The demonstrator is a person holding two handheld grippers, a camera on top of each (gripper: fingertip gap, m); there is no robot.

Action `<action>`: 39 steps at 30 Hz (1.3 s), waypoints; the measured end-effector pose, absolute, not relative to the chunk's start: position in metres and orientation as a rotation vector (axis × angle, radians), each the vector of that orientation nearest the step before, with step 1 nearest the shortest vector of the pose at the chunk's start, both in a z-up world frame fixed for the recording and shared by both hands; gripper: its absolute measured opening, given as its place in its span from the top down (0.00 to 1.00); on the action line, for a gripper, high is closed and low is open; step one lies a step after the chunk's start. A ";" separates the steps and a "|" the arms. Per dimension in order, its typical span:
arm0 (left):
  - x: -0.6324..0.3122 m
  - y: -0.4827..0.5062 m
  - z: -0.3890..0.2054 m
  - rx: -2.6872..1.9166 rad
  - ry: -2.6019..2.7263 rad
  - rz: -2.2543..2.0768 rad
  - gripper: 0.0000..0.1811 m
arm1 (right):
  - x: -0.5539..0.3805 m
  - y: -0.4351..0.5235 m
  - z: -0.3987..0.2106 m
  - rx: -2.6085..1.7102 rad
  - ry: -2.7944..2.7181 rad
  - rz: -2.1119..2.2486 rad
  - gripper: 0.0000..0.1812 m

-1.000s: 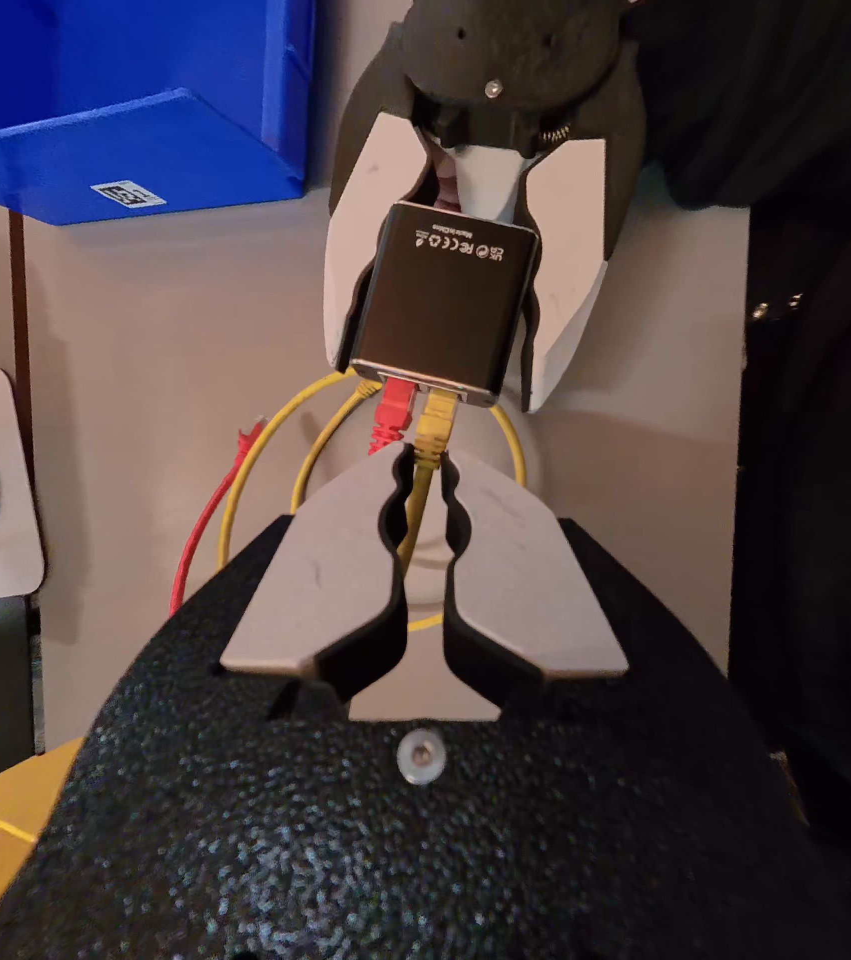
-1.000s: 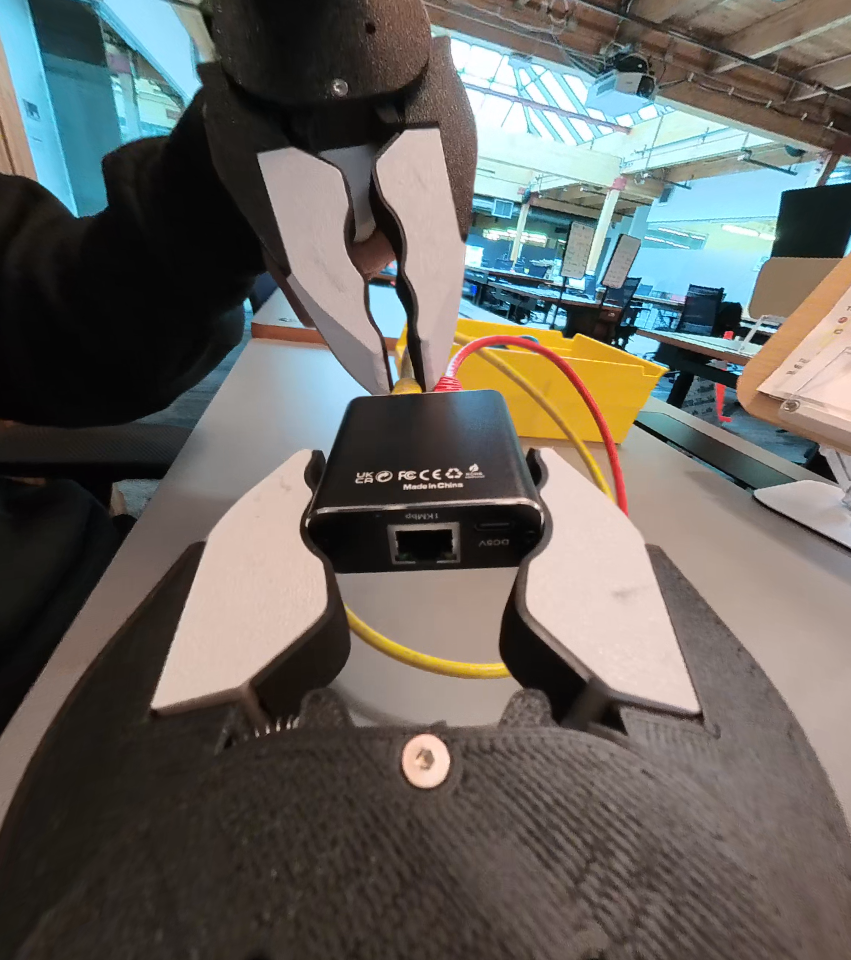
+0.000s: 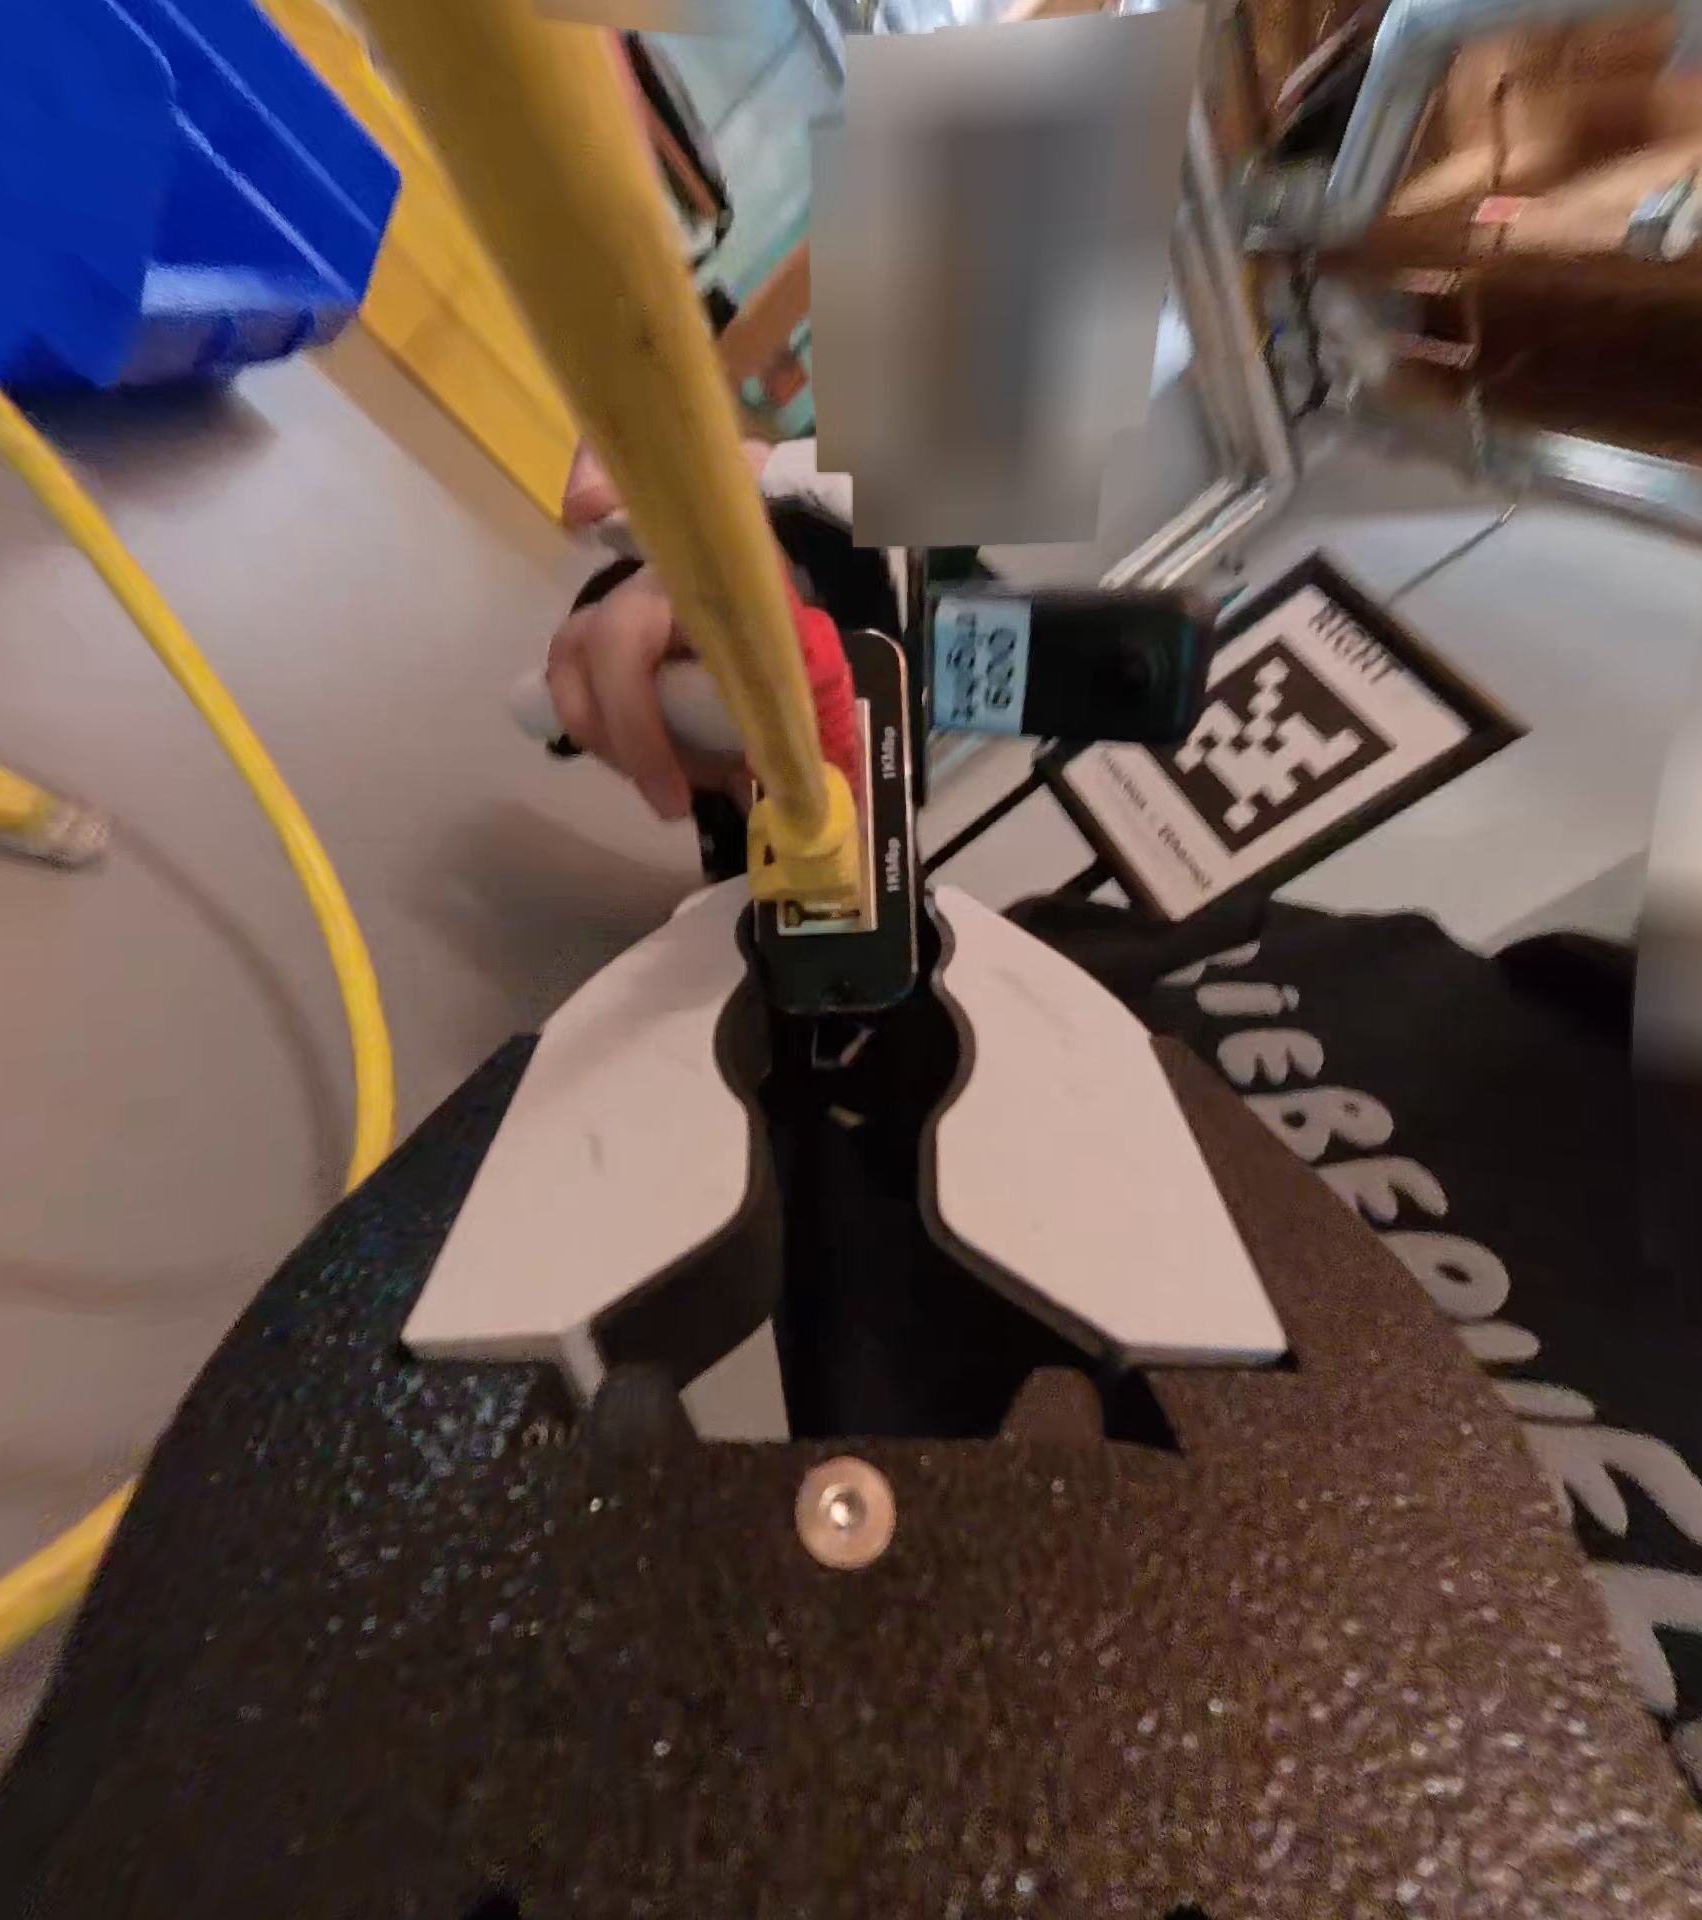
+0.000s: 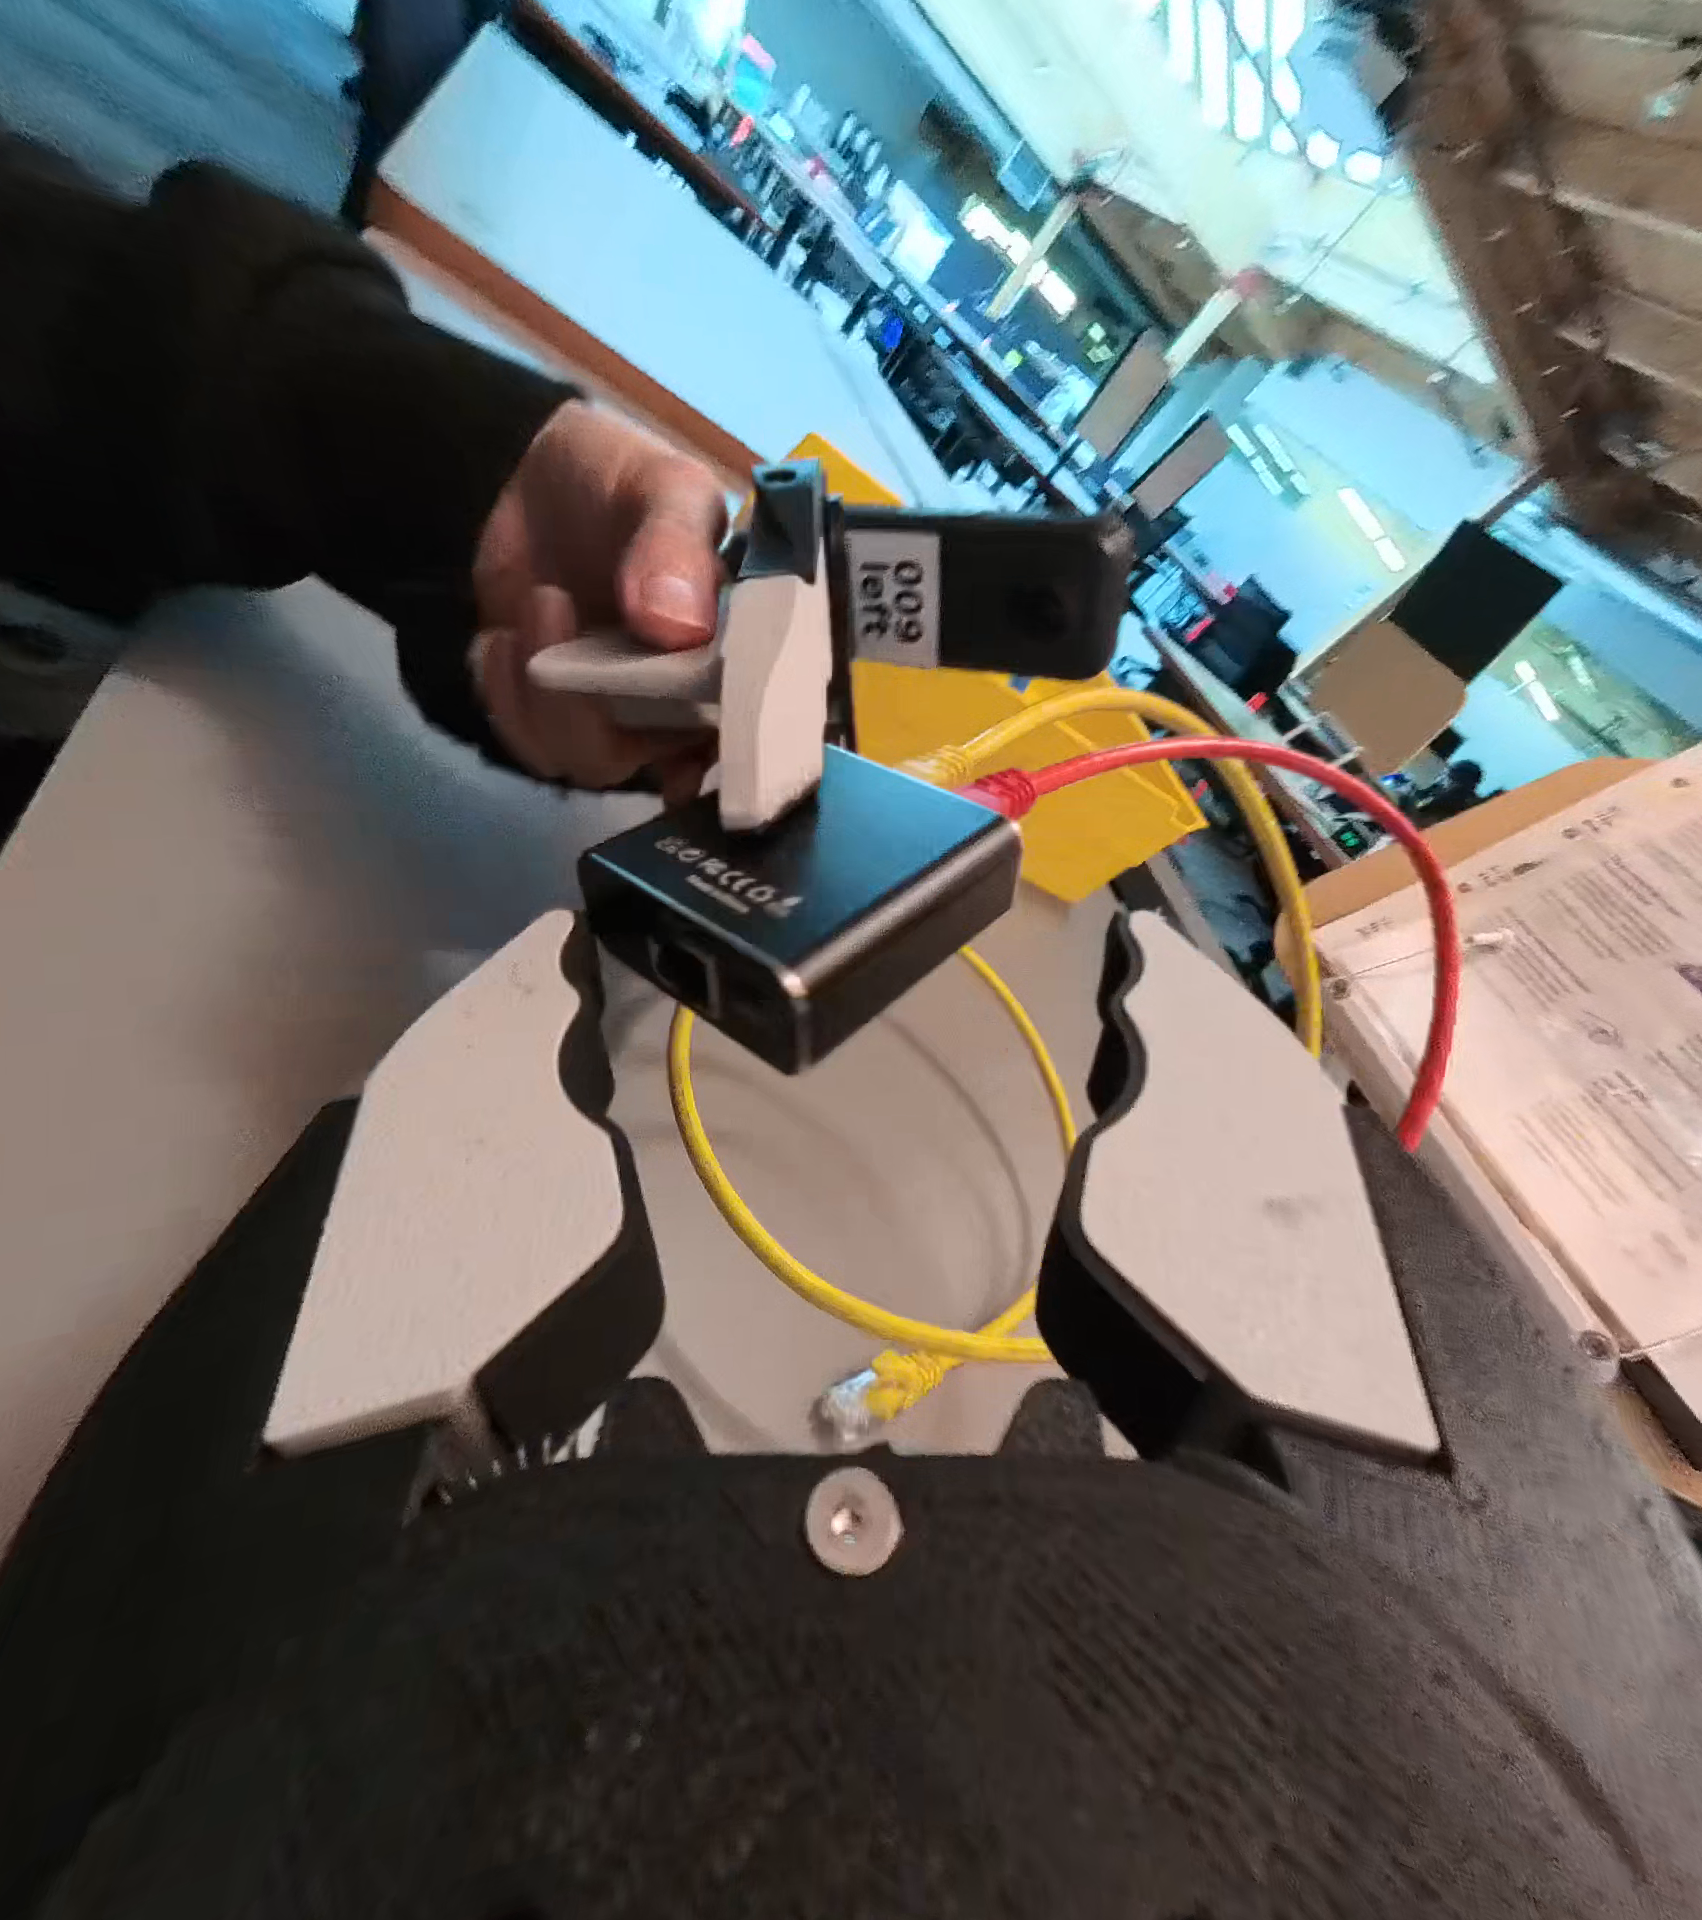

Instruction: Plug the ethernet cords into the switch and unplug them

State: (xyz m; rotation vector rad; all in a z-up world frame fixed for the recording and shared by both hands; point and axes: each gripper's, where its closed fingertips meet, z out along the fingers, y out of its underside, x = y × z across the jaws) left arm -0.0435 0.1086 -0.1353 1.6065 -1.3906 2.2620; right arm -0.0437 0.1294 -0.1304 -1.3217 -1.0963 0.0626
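One switch (image 4: 805, 894), two cords: one yellow cord (image 4: 857, 1288), one red cord (image 4: 1387, 883)

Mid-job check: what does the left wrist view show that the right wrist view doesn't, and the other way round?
Left wrist view only: the blue bin.
Right wrist view only: the switch's empty near-side port, the yellow bin, the open right tongs.
Both: the left tongs shut on the switch, with the yellow cord and red cord plugged in.

Yellow cord (image 4: 1278, 831) and red cord (image 4: 1387, 821) are arching beside the switch (image 4: 805, 894), blocking its right; the right gripper (image 4: 852, 997) is gaping, its gap unobstructed.
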 end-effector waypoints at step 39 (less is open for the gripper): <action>-0.025 0.192 -0.128 2.967 -2.922 1.199 0.65 | -0.024 0.168 -0.120 -1.532 -0.599 0.221 0.41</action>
